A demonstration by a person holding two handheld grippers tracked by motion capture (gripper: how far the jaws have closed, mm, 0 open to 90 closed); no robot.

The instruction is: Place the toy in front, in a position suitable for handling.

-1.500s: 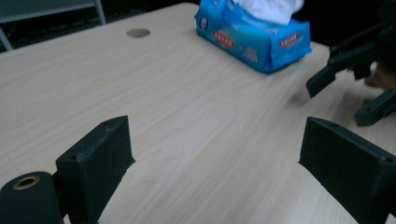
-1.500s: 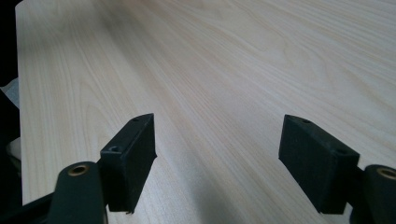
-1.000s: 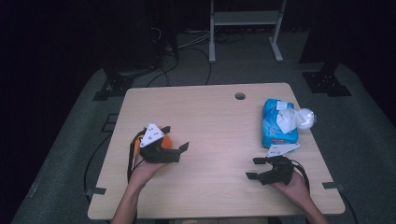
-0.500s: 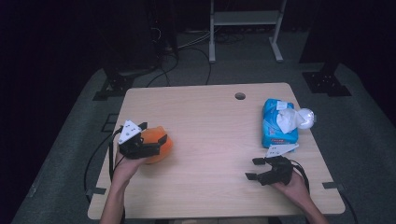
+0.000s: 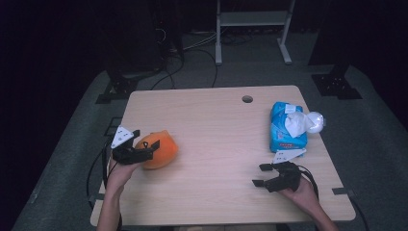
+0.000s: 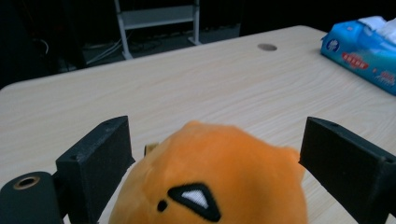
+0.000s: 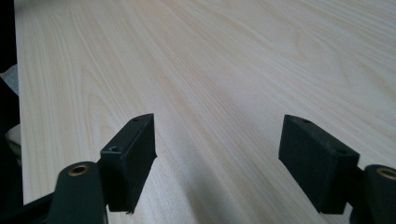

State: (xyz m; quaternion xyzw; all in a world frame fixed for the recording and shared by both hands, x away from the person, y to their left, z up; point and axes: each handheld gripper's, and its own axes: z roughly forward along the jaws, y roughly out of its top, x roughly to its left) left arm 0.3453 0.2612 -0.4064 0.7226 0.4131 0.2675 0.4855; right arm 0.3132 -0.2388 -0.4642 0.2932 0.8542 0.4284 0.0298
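High view: the table is a light wooden top with a round hole near its far edge. The left gripper is at the table's left edge, held in the person's left hand. An orange plush toy lies on the table at the jaws, which reach onto its left side. The right gripper is near the front right corner, held in the right hand; its jaws are spread apart with bare table between them. A blue tissue pack lies on the right side of the table, with a white tissue sticking out of its top. It is well apart from the toy.

Left gripper view: the two black jaws stand wide apart, one on each side of the toy. The toy sits between them, with a black-and-white stitched patch facing the camera. Its left flank is at or very near the left jaw; whether they touch cannot be told. A gap shows at the right jaw. The toy is not clamped. The tissue pack is at the upper right.

Right gripper view: the jaws are wide apart over bare wood, holding nothing.
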